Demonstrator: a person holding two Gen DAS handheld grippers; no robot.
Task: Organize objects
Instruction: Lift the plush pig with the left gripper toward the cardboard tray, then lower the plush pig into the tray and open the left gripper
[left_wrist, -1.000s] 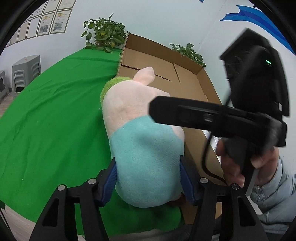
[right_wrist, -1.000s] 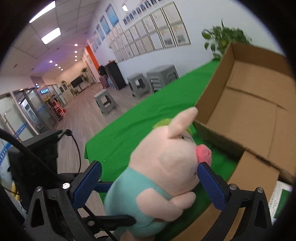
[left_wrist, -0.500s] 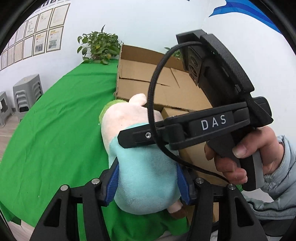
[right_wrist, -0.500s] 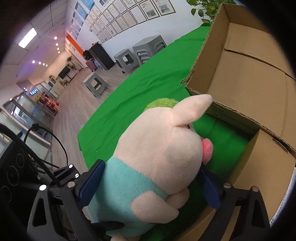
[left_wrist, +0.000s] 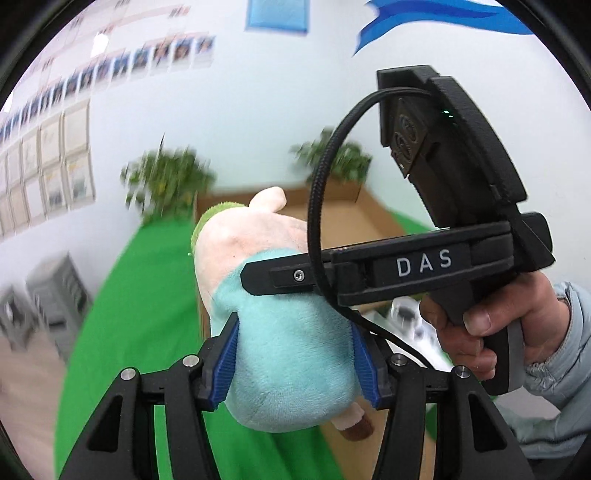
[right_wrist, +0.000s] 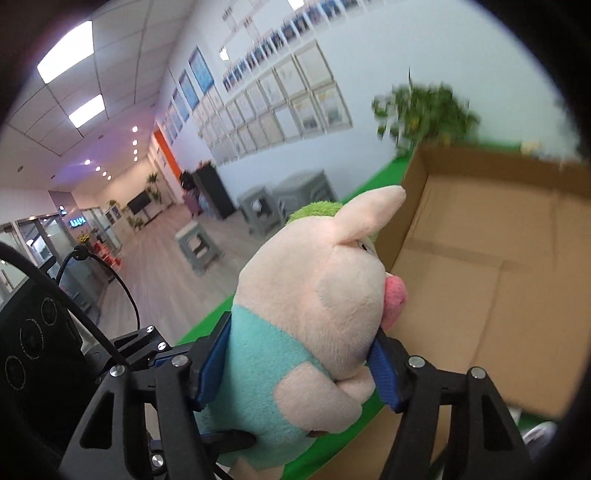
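- Two tools shared one load: the plush pig (left_wrist: 280, 332) hung clear above the green tabletop (left_wrist: 122, 332), just in front of the open cardboard box (right_wrist: 498, 277), which looked like its likely destination.
- Largest risk, as I judged it, was the box itself: the pig's snout sat close to the near wall, and a low carry could have caught the rim and shoved or tipped the carton.
- Next was a tug between the hands; with both tools gripping one soft body, uneven motion could have twisted the toy out of one grip or stretched it.
- Slippage also seemed possible, since plush compresses and the pads only squeezed fabric and stuffing.
- Left tool (left_wrist: 295, 358) was clenched about halfway on the pig's teal belly, its blue pads (left_wrist: 225, 365) pressing both flanks and denting the fabric.
- Right tool (right_wrist: 295, 365) had just been closing its jaws, with the pig between them; its pads (right_wrist: 384, 373) now pressed the toy at chest and back, under the chin.
- Smallest hazard: the black cable (left_wrist: 317, 206) looping off the right tool's handle crossed near the pig and could have snagged on it.
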